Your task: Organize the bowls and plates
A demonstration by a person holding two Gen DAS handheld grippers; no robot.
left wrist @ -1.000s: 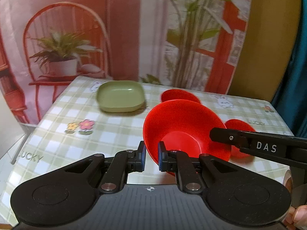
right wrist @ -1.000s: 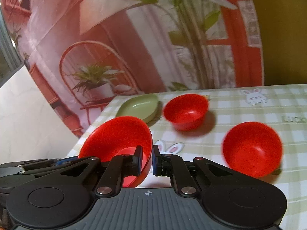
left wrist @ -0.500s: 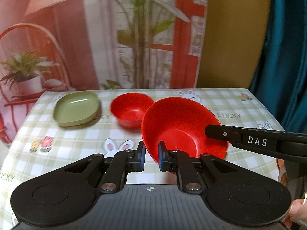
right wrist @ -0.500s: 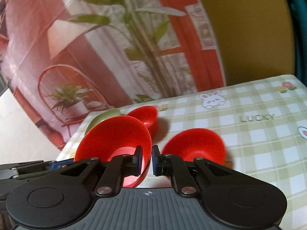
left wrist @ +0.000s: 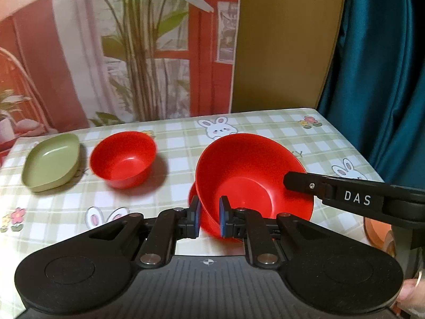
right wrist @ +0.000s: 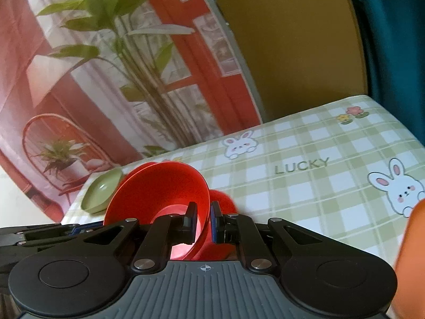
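A large red bowl (left wrist: 252, 178) hangs tilted just above the checked tablecloth (left wrist: 268, 125). My left gripper (left wrist: 208, 216) is shut on its near rim. A finger (left wrist: 345, 196) of my right gripper crosses the far-right rim. In the right wrist view my right gripper (right wrist: 203, 219) is shut on that same large red bowl (right wrist: 159, 188). A second red bowl (left wrist: 193, 199) sits right under it, mostly hidden; its edge (right wrist: 224, 202) shows beside the right pads. A smaller red bowl (left wrist: 123, 159) and a green dish (left wrist: 51, 162) rest to the left.
The table's right edge runs beside a teal curtain (left wrist: 385, 79). A printed backdrop (left wrist: 119, 53) hangs behind the far edge. Something orange (left wrist: 377, 231) shows at the lower right, close to a hand (left wrist: 411, 295). Bare cloth (right wrist: 305, 186) lies right of the bowls.
Both grippers carried the large red bowl to the right across the table, and it now hangs over the second red bowl. The green dish and small bowl slid left in view.
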